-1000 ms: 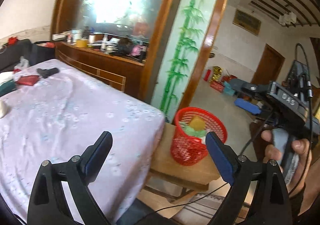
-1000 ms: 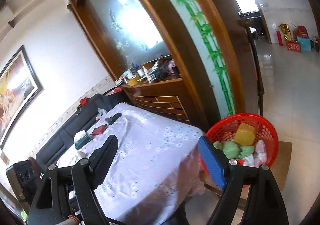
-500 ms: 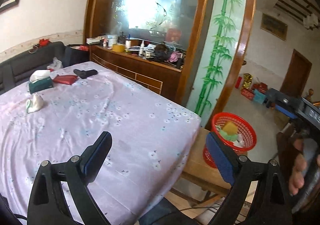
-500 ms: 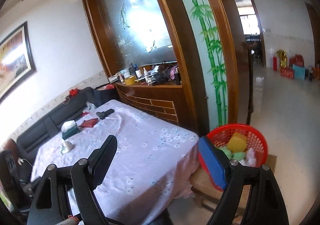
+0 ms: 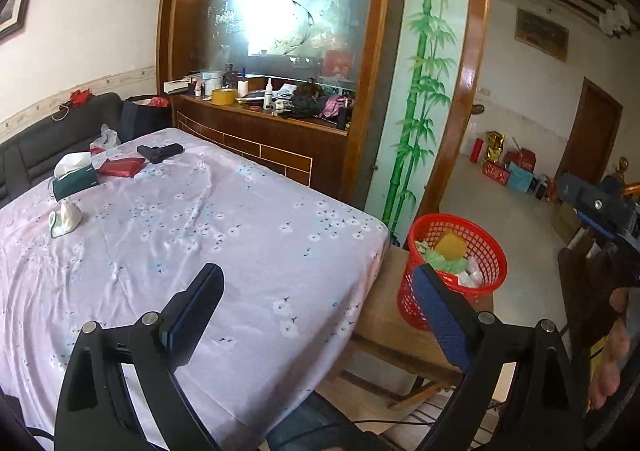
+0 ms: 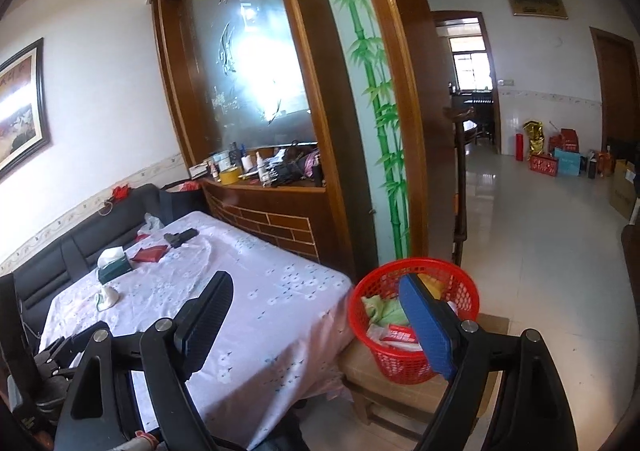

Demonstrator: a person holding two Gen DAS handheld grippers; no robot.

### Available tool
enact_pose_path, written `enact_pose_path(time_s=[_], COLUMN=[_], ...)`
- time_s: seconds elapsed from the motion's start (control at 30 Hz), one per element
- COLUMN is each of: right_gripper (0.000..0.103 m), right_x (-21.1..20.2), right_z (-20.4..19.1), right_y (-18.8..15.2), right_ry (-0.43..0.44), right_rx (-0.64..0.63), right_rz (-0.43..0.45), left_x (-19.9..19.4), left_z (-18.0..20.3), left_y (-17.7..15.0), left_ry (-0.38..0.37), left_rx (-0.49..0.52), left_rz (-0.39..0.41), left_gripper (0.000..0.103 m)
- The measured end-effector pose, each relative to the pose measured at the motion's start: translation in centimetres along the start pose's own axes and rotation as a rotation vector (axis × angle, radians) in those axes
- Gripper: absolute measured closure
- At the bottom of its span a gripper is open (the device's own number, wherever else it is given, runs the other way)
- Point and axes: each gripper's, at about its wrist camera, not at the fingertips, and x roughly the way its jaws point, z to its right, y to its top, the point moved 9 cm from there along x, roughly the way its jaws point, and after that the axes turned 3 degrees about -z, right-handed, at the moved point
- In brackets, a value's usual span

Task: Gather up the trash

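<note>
The left gripper (image 5: 316, 305) is held above the near edge of the table, its 2 fingers spread wide with nothing between them. The right gripper (image 6: 316, 317) is likewise spread and carries nothing, held over the table's near right corner.

The table (image 5: 248, 247) wears a pale lilac cloth printed with small white flowers. On its far left part lies a crumpled white wad with a green edge (image 5: 64, 219), alone on the cloth and well apart from both grippers. Farther back sit a dark green tissue box (image 5: 74, 181) with a white tissue poking out, a flat red packet (image 5: 122, 167) just right of it, and a black handgun-shaped object (image 5: 160, 151) near the far edge.

To the right of the table, a red mesh basket (image 5: 484, 247) stands on a low wooden stool (image 5: 384, 319). It holds a yellow block (image 5: 451, 245), crumpled green pieces (image 5: 434, 259) and white scraps. In the right wrist view a red-printed wrapper (image 6: 400, 335) also shows inside.

Behind the table rises a wooden partition with frosted glass (image 5: 288, 7) and a painted bamboo panel (image 5: 428, 63); its ledge (image 5: 280, 117) is cluttered with bottles, a roll of tape and bags. A black sofa (image 5: 48, 139) runs along the left wall.
</note>
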Motion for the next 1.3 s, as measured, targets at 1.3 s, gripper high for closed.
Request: enact_pose_path(time_s=[1.3], right_gripper=[0.013], right_x=[-2.9], right_z=[5.8], right_y=[0.1], right_ry=[-0.162], right_rx=[0.045], right_rz=[0.077], left_x=[0.7], left_z=[5.6], left_y=[0.4], left_ry=[-0.042], left_rx=[0.088], left_rz=[-0.029], left_gripper=[0.009])
